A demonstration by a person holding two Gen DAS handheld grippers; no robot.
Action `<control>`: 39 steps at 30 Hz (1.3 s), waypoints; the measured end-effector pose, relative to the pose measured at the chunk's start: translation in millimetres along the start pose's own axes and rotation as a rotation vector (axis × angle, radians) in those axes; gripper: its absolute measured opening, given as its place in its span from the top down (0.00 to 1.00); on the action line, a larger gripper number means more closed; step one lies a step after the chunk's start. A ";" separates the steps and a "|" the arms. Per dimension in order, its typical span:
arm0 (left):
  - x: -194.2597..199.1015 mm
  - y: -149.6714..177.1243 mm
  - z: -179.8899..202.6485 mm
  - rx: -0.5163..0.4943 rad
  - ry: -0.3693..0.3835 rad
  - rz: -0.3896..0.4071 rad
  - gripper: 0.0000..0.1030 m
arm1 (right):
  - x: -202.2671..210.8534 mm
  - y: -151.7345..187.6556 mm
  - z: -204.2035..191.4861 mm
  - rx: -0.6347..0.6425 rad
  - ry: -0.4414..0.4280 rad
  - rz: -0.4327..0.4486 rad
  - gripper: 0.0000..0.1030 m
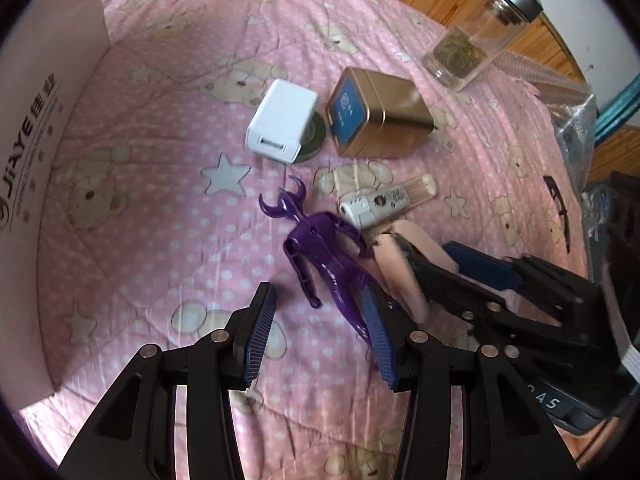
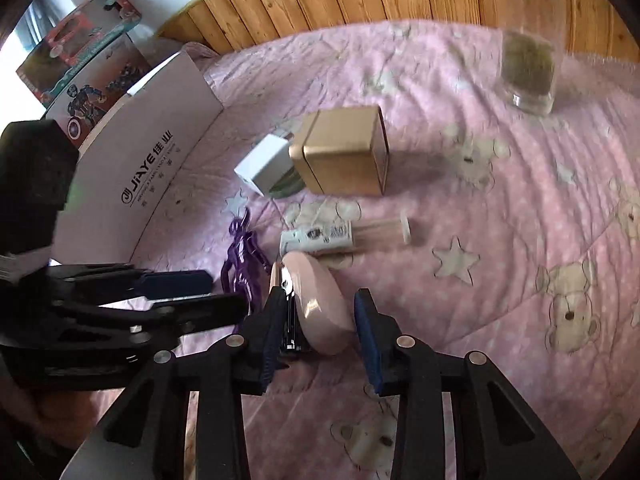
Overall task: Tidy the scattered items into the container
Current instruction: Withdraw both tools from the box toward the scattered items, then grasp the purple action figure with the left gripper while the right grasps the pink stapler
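Stapler (image 2: 320, 304) btwn right jaws | figure (image 1: 320, 264) beside | box (image 1: 60, 120) left

A pink bear-print quilt (image 1: 160, 184) carries a white charger (image 1: 280, 122), gold tin (image 1: 384, 116), purple figure (image 1: 320, 256) and glass jar (image 1: 476, 36)

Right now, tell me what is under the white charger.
The white charger rests on a dark round disc, with only the disc's rim peeking out beside the gold tin. The rest is covered, so I cannot tell what it is.

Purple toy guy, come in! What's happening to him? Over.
Left tool open, straddling purple figure's legs. Right tool around pink stapler, not clamped. White box waiting. Nothing blocking.
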State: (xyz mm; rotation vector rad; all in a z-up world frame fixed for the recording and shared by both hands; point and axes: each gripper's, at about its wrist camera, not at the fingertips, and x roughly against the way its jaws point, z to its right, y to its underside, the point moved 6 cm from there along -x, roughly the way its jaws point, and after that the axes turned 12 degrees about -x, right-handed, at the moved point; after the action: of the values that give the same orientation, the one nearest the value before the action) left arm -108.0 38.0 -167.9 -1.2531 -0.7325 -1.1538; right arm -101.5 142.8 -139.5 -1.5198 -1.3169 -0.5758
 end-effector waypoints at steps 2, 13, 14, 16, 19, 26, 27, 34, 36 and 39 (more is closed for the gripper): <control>-0.7 -2.5 0.6 -0.012 -0.011 0.001 0.53 | 5.3 -0.2 4.6 0.014 0.058 -0.009 0.68; 2.6 -7.3 -24.8 0.053 -0.133 0.003 0.50 | 17.5 -2.9 26.4 -0.007 0.166 0.016 0.69; 2.2 -7.6 -23.2 0.046 -0.134 0.007 0.50 | 16.8 -2.6 26.6 -0.016 0.152 0.013 0.69; 0.6 -8.7 -20.1 0.030 -0.132 0.014 0.50 | 10.7 0.5 24.5 -0.037 0.103 -0.005 0.69; 0.3 -8.4 -19.6 0.028 -0.128 0.014 0.48 | 0.6 9.0 21.8 -0.051 0.061 -0.034 0.80; 4.0 -3.8 -26.2 0.063 -0.121 0.011 0.48 | 35.8 -2.1 5.2 0.139 0.291 0.139 0.81; 4.2 -3.5 -26.2 0.065 -0.122 0.012 0.48 | 37.9 -6.1 3.3 0.209 0.369 0.165 0.81; -0.8 -5.1 -9.8 0.059 -0.034 0.008 0.49 | 3.9 35.1 -30.0 0.602 0.582 0.150 0.76; -3.7 -5.6 -3.7 0.044 -0.019 0.004 0.46 | 12.5 26.6 -22.9 0.476 0.489 0.121 0.70; -8.6 -8.1 4.8 0.002 -0.058 0.017 0.42 | 26.2 8.6 1.3 0.173 0.279 0.076 0.48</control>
State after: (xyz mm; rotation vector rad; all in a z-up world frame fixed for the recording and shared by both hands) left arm -117.4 45.5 -172.0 -1.2937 -0.7647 -1.1065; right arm -86.2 156.5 -121.1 -1.2901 -1.0620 -0.5865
